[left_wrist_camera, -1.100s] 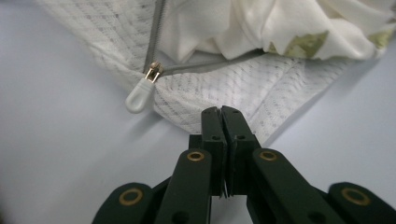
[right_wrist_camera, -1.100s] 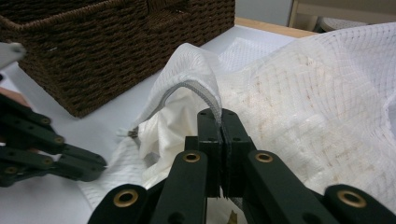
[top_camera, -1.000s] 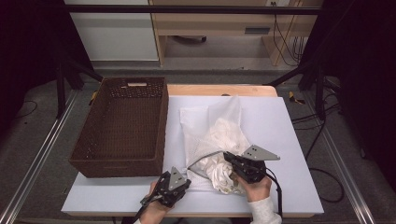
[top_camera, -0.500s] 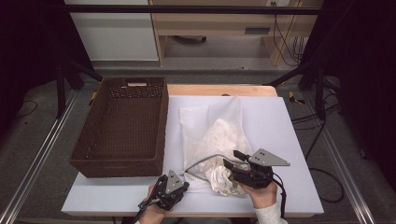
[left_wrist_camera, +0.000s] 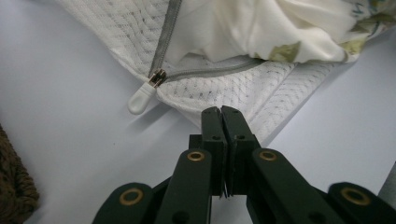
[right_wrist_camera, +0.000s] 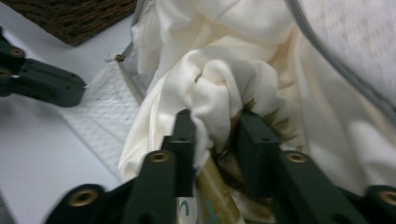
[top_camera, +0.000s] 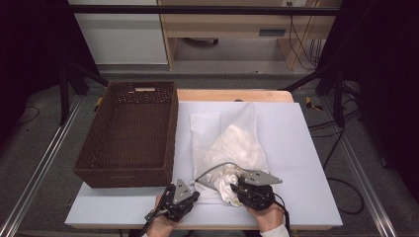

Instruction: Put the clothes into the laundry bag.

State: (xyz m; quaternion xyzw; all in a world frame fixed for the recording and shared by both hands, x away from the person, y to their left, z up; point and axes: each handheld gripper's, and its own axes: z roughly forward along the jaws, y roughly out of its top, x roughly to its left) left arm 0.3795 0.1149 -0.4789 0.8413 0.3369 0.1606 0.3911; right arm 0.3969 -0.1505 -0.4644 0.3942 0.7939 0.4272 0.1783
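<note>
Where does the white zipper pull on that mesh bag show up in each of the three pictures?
High view: too small to pick out.
Left gripper view: zipper pull at left of centre, above the shut jaws.
Right gripper view: I can't make it out.
Shared landmark: the cream cloth.

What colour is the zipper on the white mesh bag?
Grey, with a white pull tab. The zipper on the mesh bag shows best in the left gripper view.
</note>
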